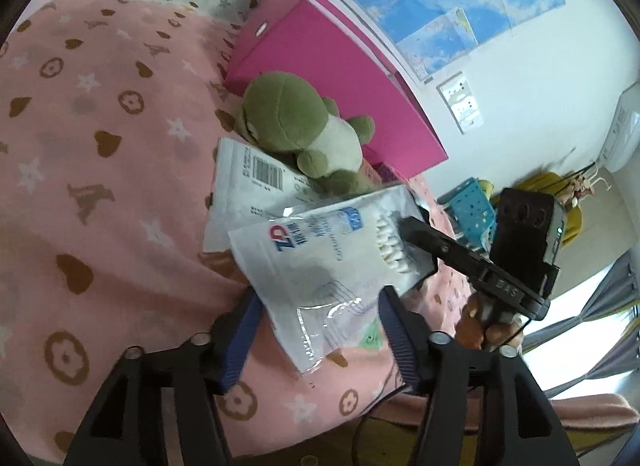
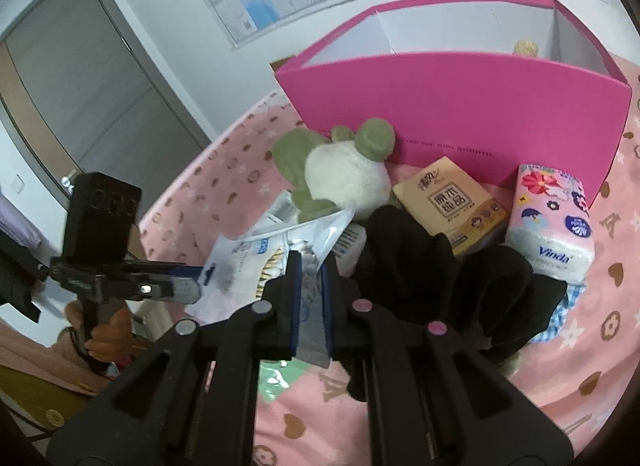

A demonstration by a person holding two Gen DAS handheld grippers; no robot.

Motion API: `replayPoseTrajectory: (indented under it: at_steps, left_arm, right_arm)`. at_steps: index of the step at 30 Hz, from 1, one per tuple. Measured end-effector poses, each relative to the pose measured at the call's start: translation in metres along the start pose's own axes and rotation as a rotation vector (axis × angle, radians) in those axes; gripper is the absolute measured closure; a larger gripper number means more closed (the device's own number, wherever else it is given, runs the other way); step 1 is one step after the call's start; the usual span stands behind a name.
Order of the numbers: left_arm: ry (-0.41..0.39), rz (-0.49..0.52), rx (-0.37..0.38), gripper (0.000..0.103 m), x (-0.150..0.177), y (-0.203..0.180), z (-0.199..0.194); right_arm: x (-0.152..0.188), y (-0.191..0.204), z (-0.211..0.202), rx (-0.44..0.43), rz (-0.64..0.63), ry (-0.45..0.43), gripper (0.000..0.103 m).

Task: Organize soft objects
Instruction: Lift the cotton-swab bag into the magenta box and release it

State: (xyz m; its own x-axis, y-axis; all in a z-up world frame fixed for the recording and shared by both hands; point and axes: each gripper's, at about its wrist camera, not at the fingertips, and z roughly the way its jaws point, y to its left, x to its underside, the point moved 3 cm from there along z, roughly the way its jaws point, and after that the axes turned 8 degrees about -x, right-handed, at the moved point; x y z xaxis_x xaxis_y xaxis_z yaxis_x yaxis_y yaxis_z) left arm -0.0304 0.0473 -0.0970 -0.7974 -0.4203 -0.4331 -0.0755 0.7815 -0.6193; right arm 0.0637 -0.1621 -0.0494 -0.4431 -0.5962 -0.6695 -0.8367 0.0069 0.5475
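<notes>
Swab packet (image 2: 256,262) is pinched in our right claw (image 2: 310,282), long axis toward ten o'clock; our left claw (image 1: 316,314) is straddling it, unclamped.

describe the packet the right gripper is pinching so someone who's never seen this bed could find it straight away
Start at the big pink box on the pink patterned blanket; a green plush toy lies in front of it. Just nearer than the toy is a clear and white cotton swab packet, pinched by the right gripper. Swab tips show through it, and it overlaps a second white packet with a barcode.
</notes>
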Motion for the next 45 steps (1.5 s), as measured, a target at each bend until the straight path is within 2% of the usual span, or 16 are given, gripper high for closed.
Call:
replayPoseTrajectory:
  at_steps: [2, 5, 13, 17, 24, 29, 38, 41, 42, 45]
  left_arm:
    - [-0.014, 0.002, -0.016, 0.062, -0.001, -0.001, -0.003]
    - [-0.041, 0.017, -0.032, 0.071, -0.005, -0.006, -0.01]
    - [-0.122, 0.11, -0.057, 0.071, -0.031, -0.036, -0.026]
    - [-0.173, 0.173, -0.053, 0.071, -0.058, -0.056, -0.034]
    - [-0.251, 0.31, -0.089, 0.071, -0.122, -0.091, -0.04]
    - [-0.256, 0.356, -0.145, 0.071, -0.157, -0.101, -0.025]
    - [-0.18, 0.315, -0.213, 0.071, -0.199, -0.082, 0.017]
    - [-0.16, 0.313, -0.25, 0.071, -0.207, -0.075, 0.031]
    - [-0.149, 0.317, -0.261, 0.071, -0.21, -0.073, 0.037]
    - [-0.137, 0.314, -0.298, 0.071, -0.214, -0.068, 0.046]
  right_arm:
    - [-0.002, 0.003, -0.006, -0.011, 0.0, -0.018, 0.092]
    - [-0.008, 0.008, -0.017, -0.033, -0.004, -0.054, 0.092]
    - [-0.035, 0.018, -0.041, -0.042, -0.028, -0.124, 0.092]
    - [-0.058, 0.018, -0.055, -0.02, -0.048, -0.178, 0.092]
    - [-0.105, -0.001, -0.073, 0.012, -0.045, -0.259, 0.092]
    - [-0.13, -0.028, -0.064, 0.051, -0.013, -0.254, 0.092]
    - [-0.15, -0.075, -0.03, 0.075, 0.079, -0.196, 0.09]
    - [-0.15, -0.089, -0.017, 0.111, 0.106, -0.163, 0.085]
    - [-0.15, -0.094, -0.012, 0.137, 0.119, -0.155, 0.08]
    - [-0.149, -0.102, 0.002, 0.214, 0.114, -0.113, 0.076]
